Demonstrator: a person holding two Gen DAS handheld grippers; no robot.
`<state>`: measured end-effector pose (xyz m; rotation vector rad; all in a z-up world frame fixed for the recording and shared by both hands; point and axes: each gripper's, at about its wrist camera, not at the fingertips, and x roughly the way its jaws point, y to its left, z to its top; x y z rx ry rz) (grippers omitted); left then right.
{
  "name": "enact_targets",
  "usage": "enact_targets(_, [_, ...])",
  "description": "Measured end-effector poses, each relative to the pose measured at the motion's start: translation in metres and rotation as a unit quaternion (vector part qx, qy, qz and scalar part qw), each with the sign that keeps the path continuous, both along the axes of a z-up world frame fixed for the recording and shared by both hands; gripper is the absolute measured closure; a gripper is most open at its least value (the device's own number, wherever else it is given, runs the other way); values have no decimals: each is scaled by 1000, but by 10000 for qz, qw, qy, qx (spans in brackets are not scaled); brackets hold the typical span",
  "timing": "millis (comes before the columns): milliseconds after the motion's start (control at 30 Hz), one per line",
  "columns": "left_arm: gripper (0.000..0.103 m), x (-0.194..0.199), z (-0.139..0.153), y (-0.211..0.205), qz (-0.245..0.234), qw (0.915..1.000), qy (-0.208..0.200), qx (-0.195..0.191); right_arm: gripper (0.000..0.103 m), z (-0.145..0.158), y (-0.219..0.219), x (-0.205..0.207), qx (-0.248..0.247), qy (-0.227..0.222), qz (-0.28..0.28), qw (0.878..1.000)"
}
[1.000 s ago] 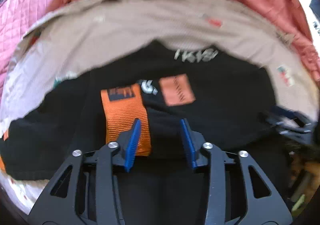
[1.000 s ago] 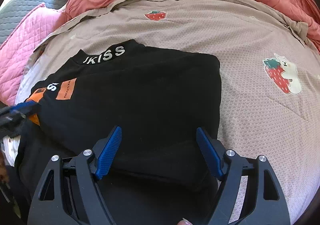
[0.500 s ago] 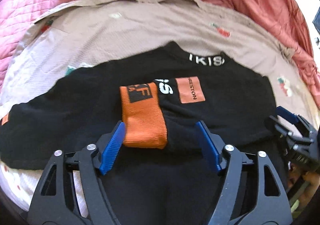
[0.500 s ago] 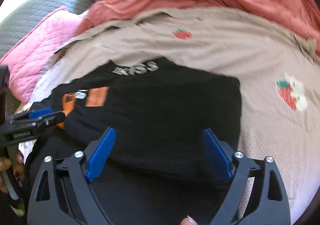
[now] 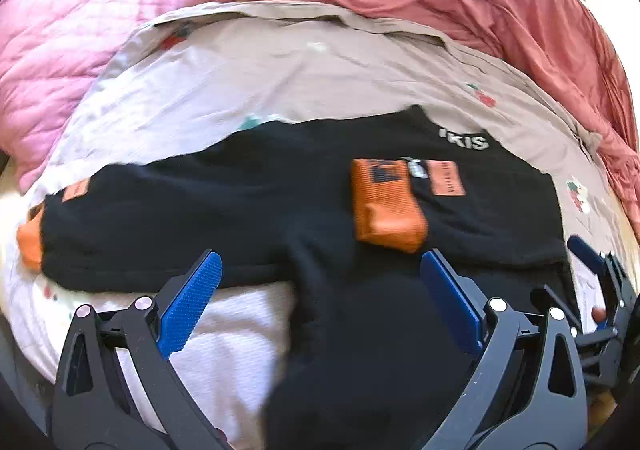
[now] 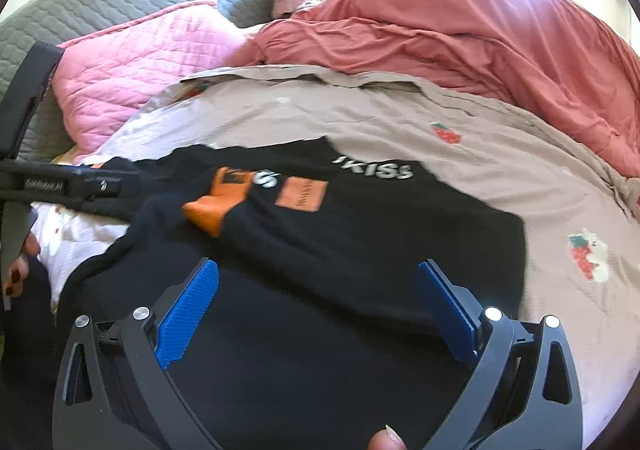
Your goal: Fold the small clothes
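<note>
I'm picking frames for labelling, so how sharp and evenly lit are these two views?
Left wrist view: motion blur smears the black top and its collar lettering; fisheye bends the bedsheet into an arc; dark vignette at the corners. Right wrist view: lettering also soft, window light blows out the top edge, the pink quilt stays fairly crisp.

Each wrist camera looks steeply down along its own fingers, close above the bed. Both views share the black sweater [image 5: 248, 202] [image 6: 360, 234] and the beige sheet [image 5: 280, 82] [image 6: 360, 118].
</note>
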<state>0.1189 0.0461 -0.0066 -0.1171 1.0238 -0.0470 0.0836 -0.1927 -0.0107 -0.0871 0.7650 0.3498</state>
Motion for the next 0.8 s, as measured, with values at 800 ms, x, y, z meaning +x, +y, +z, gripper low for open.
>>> enact_targets(800, [10,-40,-4,190,1984,9783,-13,-602,5,10,116,-46,-18,17,340,9994])
